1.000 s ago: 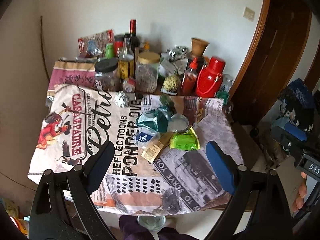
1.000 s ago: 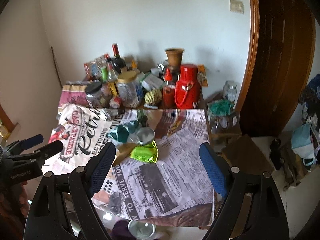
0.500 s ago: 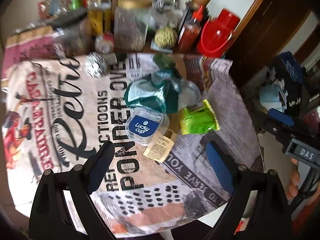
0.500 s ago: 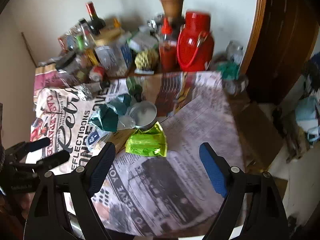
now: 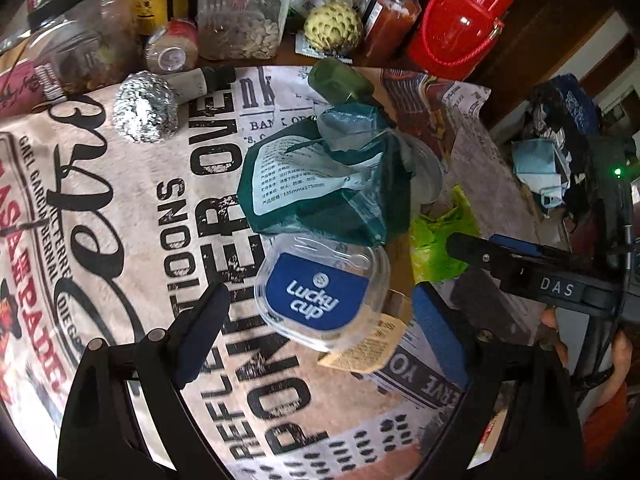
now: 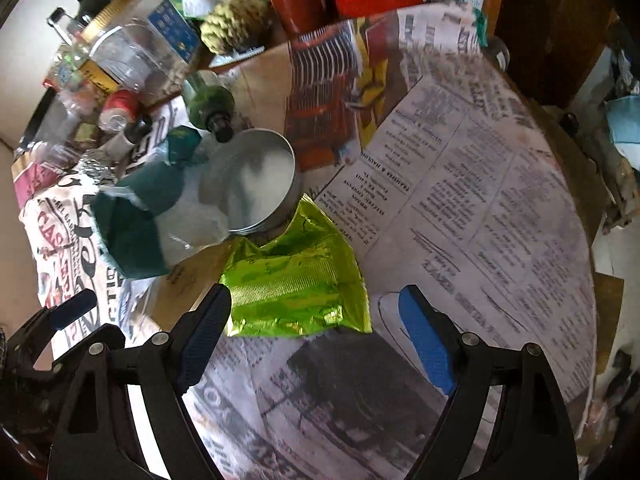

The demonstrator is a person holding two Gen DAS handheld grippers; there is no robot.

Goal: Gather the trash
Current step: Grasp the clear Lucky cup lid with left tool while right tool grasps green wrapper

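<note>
A clear plastic lid with a blue "Lucky cup" label [image 5: 320, 298] lies on the printed tablecloth. My left gripper [image 5: 320, 312] is open, its fingers on either side of the lid. Behind the lid is a crumpled dark green packet [image 5: 320, 184], which shows too in the right wrist view [image 6: 136, 220], and beside it a tan paper tag [image 5: 368, 346]. A shiny lime-green wrapper [image 6: 292, 280] lies next to a round metal tin [image 6: 252, 184]. My right gripper [image 6: 314, 316] is open just in front of the wrapper. The wrapper also shows in the left wrist view [image 5: 436, 236].
A foil ball [image 5: 146, 108] and a small green bottle on its side [image 6: 210, 106] lie near the trash. Jars, sauce bottles and a red flask [image 5: 460, 24] crowd the table's far side. The right gripper [image 5: 560, 284] shows in the left wrist view. The table's edge [image 6: 576, 280] curves on the right.
Both grippers have moved forward and down toward the table. The left one has closed in around the lid, the right one on the green wrapper. Both stay open.
</note>
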